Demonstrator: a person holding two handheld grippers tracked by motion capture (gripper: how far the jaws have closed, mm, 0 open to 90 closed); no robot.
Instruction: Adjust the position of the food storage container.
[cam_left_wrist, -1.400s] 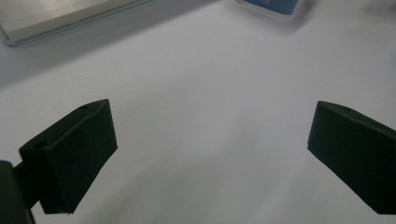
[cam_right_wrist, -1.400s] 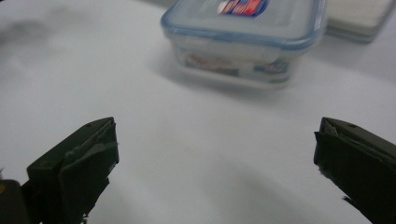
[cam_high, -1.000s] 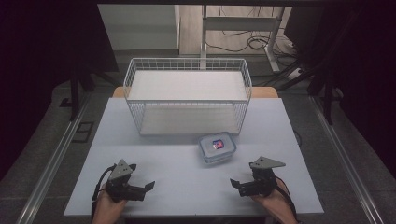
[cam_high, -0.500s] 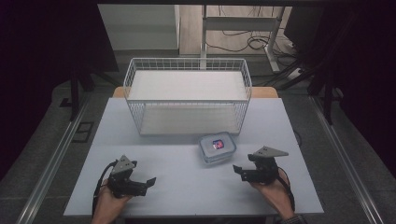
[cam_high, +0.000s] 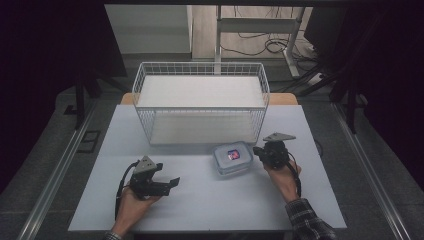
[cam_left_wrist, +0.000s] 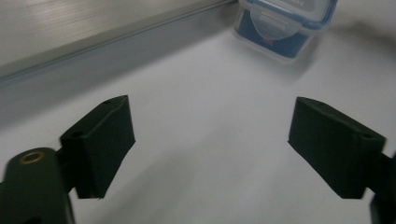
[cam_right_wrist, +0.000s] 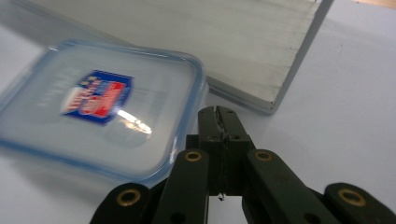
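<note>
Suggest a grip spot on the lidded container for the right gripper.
Probably the container's right edge: right gripper sits shut beside that side. Open the jaws, then pinch lid rim and wall from the right; the flat, low box offers no handle, and the wire basket crowds the far side.

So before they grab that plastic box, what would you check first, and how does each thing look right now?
1. Right gripper open enough to take the box: not ok, its jaws are shut together beside the box's edge.
2. Left gripper open: ok, jaws wide apart over bare table.
3. Box lid closed: ok as far as the right gripper view shows; the latches cannot be judged.
4. Box flat on the table: ok.
5. Basket ready to receive: ok, nothing seen inside it.
6. Room between box and basket: cannot tell, they sit close.
</note>
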